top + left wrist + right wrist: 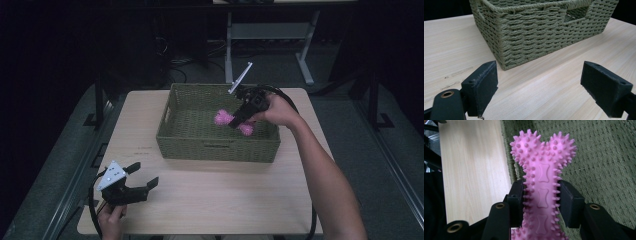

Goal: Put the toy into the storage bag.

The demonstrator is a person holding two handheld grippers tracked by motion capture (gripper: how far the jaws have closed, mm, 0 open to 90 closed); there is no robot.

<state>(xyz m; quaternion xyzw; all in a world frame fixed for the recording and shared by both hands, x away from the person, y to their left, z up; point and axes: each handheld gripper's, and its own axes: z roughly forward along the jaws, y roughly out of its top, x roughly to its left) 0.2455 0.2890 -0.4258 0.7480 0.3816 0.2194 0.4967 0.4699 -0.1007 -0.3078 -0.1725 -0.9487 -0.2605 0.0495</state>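
Note:
A pink spiky bone-shaped toy (223, 118) hangs over the inside of the green woven basket (190, 147), gripped across its shaft by my right gripper (236, 121). In the right gripper view both black pads press on the shaft of the toy (543, 173), with the basket's woven floor (599, 157) below it. My left gripper (145, 175) rests at the table's near left corner, open with nothing between its jaws. Its own view shows the jaws spread wide (539, 85) over bare wood, facing the basket's front wall (536, 32).
The light wooden table (220, 195) has free room in front of the basket and to its left. The basket has a handle slot (576, 13) in its front wall. Desk legs and dark floor lie beyond the far edge.

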